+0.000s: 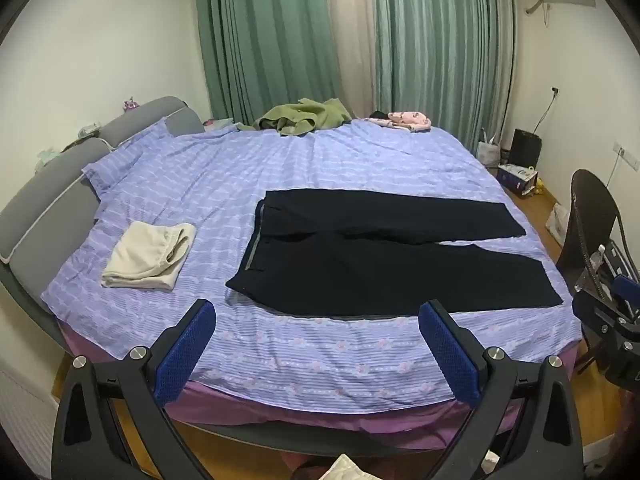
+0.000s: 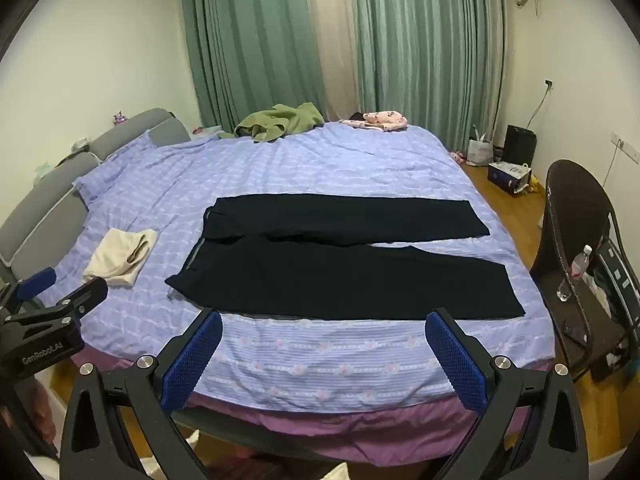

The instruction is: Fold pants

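Pants (image 1: 384, 256) lie flat on the bed (image 1: 320, 352), ahead of both grippers, long axis crosswise: waistband toward the headboard (image 1: 44, 196), hems away. Left gripper (image 1: 318, 334) nearer waistband, right gripper (image 2: 324, 338) nearer hems; both w/ fingers apart, empty. Dark fabric, legs slightly splayed (unfolded).

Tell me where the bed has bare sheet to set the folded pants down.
Bare sheet: the wide stretch between the black pants and the green garment at the far edge, and the near strip between the pants and the bed edge. Tighter on the left, where the folded cream garment lies.
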Motion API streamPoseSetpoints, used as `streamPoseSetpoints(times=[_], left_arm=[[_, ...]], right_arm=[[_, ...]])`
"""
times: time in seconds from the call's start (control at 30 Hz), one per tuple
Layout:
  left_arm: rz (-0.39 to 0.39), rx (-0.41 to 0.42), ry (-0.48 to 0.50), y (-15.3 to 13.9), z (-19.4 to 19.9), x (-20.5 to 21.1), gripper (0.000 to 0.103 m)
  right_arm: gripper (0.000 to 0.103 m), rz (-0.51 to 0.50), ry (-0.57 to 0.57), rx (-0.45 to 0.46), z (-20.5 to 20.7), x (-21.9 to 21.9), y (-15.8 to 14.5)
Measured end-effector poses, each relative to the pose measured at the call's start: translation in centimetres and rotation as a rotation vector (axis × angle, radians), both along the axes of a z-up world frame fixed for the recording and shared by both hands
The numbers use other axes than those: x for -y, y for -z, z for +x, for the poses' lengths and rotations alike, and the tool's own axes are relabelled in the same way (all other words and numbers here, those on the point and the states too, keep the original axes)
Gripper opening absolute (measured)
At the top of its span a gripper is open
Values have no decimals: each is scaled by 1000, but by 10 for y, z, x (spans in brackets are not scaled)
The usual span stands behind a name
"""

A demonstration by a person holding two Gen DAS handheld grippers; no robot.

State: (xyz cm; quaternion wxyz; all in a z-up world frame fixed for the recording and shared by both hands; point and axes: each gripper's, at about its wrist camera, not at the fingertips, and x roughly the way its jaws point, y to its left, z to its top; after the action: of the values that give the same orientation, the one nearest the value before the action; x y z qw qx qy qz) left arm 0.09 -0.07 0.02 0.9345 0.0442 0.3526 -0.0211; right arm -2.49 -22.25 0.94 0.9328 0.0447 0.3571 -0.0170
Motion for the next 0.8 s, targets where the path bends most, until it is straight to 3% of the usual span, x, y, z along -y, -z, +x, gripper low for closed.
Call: streamPoseSetpoints(times=[0.53,0.8], left_arm=[[-10,75,-1,-31,-11,8,103],[-15,87,-2,-30,-11,1,103]], right_arm=[[103,7,-6,20,-7,3,-8],[103,9,-10,39,-11,5,-14]])
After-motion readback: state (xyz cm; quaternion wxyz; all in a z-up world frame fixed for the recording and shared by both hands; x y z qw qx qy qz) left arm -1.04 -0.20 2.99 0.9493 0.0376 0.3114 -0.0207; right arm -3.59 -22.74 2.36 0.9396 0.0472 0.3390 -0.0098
